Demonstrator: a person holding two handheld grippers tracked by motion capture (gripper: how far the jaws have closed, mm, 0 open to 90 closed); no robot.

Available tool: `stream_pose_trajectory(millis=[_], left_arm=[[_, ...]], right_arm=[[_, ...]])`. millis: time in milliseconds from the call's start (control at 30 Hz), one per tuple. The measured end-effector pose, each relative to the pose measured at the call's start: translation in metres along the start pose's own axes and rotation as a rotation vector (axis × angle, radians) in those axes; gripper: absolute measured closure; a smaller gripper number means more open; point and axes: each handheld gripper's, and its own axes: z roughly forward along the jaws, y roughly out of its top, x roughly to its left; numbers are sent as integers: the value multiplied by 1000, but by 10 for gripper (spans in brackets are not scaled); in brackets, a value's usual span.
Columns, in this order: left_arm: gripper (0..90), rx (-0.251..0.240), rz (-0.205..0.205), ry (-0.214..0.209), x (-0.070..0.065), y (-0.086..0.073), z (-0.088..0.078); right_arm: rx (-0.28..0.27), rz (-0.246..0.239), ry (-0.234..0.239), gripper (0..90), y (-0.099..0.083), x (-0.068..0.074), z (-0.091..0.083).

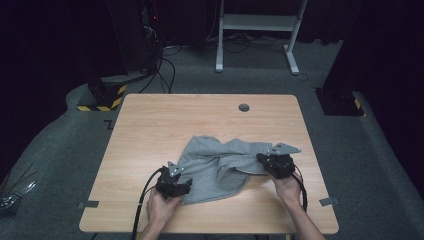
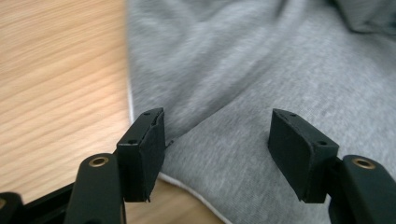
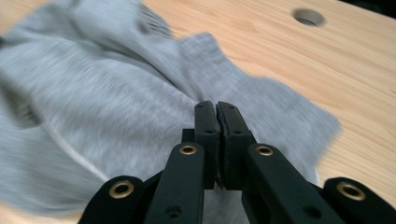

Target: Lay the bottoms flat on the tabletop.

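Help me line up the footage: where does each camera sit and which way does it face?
High view: above the person's side, looking forward and down on the table; forearms, left gripper, right gripper.
Left gripper view: rides the left gripper, along open jaws over the grey garment.
Right gripper view: along shut jaws pinching the garment.
All share the garment.

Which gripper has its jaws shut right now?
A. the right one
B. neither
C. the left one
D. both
A: in its own view the right gripper has its jaws pressed together at the grey garment, while the left gripper stands wide open over the cloth.
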Motion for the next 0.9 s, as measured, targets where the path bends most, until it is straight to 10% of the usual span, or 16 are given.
stream_pose_trajectory(millis=[267, 500, 700, 900], left_arm=[[361, 11, -30, 12, 5, 6, 1], [338, -25, 12, -48, -15, 6, -3], [335, -7, 48, -66, -27, 7, 4], [341, -25, 39, -44, -25, 6, 9]], right_arm=[[73, 73, -32, 786, -23, -9, 13], [-27, 28, 98, 602, -11, 30, 1], [14, -56, 147, 490, -6, 63, 19], [121, -60, 130, 661, -12, 65, 40]])
